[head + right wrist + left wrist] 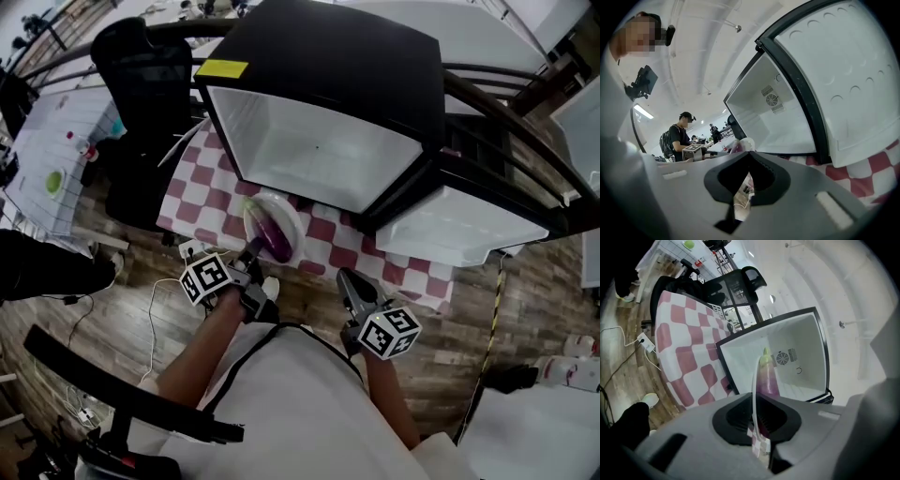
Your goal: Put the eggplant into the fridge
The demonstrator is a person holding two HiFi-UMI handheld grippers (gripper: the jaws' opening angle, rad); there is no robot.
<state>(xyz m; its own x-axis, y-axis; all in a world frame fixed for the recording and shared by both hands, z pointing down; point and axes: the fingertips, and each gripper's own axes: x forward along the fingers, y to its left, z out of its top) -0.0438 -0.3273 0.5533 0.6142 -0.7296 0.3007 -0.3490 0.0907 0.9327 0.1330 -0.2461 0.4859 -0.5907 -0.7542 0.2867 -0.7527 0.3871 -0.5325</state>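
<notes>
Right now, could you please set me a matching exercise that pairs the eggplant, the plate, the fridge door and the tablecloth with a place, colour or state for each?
Things:
1. eggplant
2. plate
3. fridge door
4. tablecloth

Place, colour or state:
A. red and white checks
B. swung open
C. rim pinched in the left gripper
D. lying on the plate

Pairs: 1-D, 2-C, 3-B, 4-A

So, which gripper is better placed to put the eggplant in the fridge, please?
Left. The left gripper clamps the plate carrying the eggplant, facing the open fridge; the right gripper is empty.
</notes>
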